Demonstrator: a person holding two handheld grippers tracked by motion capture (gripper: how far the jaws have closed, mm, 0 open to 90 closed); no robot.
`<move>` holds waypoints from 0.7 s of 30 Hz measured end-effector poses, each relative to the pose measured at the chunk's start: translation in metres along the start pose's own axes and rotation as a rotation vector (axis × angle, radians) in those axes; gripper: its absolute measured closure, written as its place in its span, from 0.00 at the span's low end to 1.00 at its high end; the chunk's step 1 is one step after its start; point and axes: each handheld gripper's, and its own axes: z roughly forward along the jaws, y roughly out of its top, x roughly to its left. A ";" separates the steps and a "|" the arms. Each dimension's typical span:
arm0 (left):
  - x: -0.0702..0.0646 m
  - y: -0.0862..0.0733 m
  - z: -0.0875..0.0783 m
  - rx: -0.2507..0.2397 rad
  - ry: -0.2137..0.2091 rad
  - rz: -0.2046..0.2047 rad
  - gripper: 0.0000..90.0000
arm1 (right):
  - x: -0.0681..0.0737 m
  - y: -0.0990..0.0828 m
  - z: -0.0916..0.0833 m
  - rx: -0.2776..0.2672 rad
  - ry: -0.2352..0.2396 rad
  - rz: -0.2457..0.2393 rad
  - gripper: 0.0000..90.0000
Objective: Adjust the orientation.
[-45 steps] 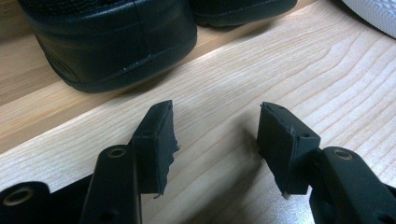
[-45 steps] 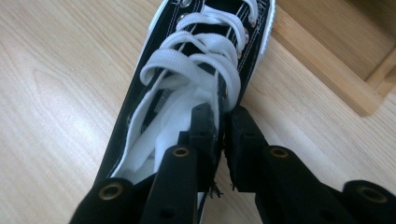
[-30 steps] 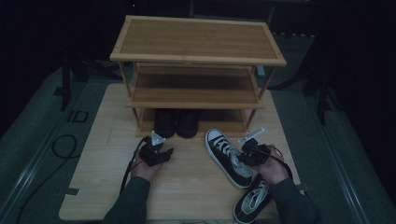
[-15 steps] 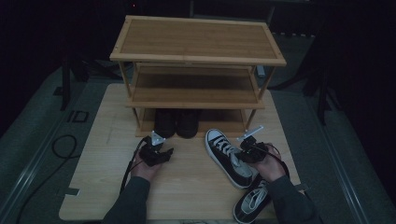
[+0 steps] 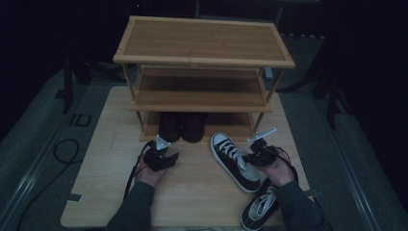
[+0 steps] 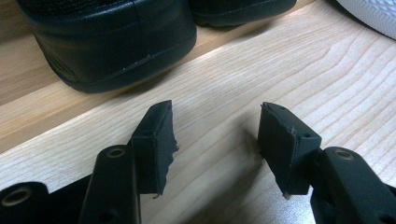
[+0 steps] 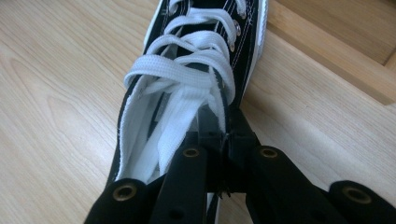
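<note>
The sneaker [image 5: 237, 162] is black with white laces and white toe cap. The shoes [image 5: 182, 127] under the rack [image 5: 204, 60] are black. Rack and table [image 5: 202, 197] are light wood.

In the high view, the second sneaker [image 5: 260, 208] near the surface's front edge lies partly under the person's right sleeve [image 5: 297, 204]. The dark shoes [image 5: 182, 126] sit half hidden beneath the rack's [image 5: 202, 58] middle shelf. In the right gripper view, the right gripper [image 7: 223, 122] covers the sneaker's [image 7: 196, 70] collar edge it pinches.
</note>
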 end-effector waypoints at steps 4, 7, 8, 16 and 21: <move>0.000 0.000 0.000 0.000 0.000 0.000 0.51 | 0.000 0.003 -0.003 -0.013 0.005 0.003 0.98; 0.000 0.000 0.000 0.000 -0.001 -0.001 0.51 | 0.000 0.006 -0.005 -0.023 -0.003 -0.001 0.98; 0.000 0.000 0.000 -0.001 -0.001 -0.001 0.51 | 0.000 0.007 -0.007 -0.027 -0.004 -0.001 0.98; 0.000 0.000 0.000 -0.002 -0.001 -0.002 0.51 | -0.004 0.009 -0.018 -0.049 -0.005 0.007 0.98; 0.000 0.000 0.000 -0.003 0.000 -0.004 0.51 | -0.006 0.009 -0.023 -0.063 -0.006 0.011 0.98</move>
